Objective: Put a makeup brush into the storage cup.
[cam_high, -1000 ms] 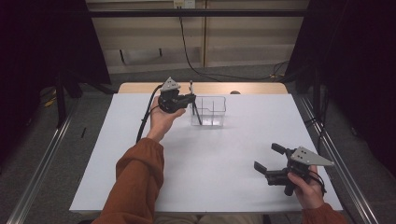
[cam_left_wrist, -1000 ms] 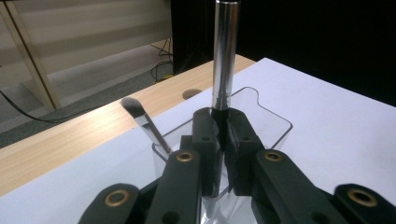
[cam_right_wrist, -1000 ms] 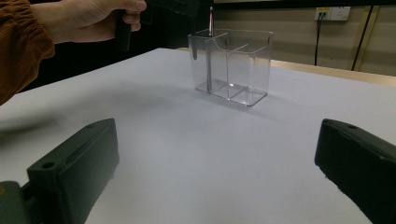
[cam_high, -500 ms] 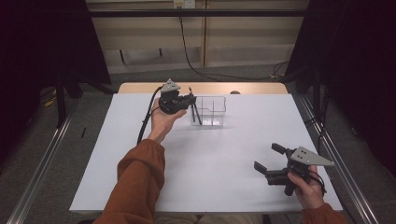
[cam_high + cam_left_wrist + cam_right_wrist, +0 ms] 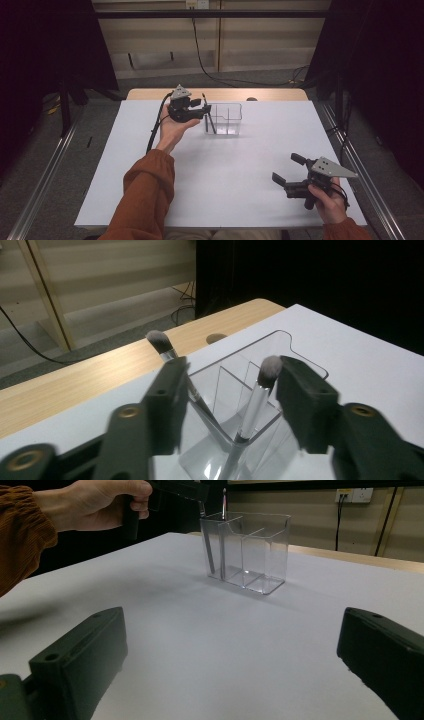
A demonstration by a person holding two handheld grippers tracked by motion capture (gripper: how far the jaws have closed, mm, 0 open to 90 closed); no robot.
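A clear plastic organizer [image 5: 229, 120] with several compartments stands at the back middle of the white table. Two silver-handled makeup brushes [image 5: 260, 390] [image 5: 161, 341] lean in its left end compartment, bristles up. My left gripper [image 5: 202, 109] hovers at the organizer's left end. In the left gripper view this gripper [image 5: 232, 375] is open, one brush head between its jaws close to the right one and touching neither. My right gripper [image 5: 285, 167] rests low at the front right, open and holding nothing. Its own view [image 5: 235, 635] faces the organizer [image 5: 265, 545] across bare table.
The white table top [image 5: 225, 170] ends in a wooden strip [image 5: 270, 94] at the back. A black cable [image 5: 155, 130] trails from the left gripper along the sleeve. Metal floor rails run along both sides of the table.
The left gripper has shifted only slightly beside the organizer. The right gripper has stayed where it was.
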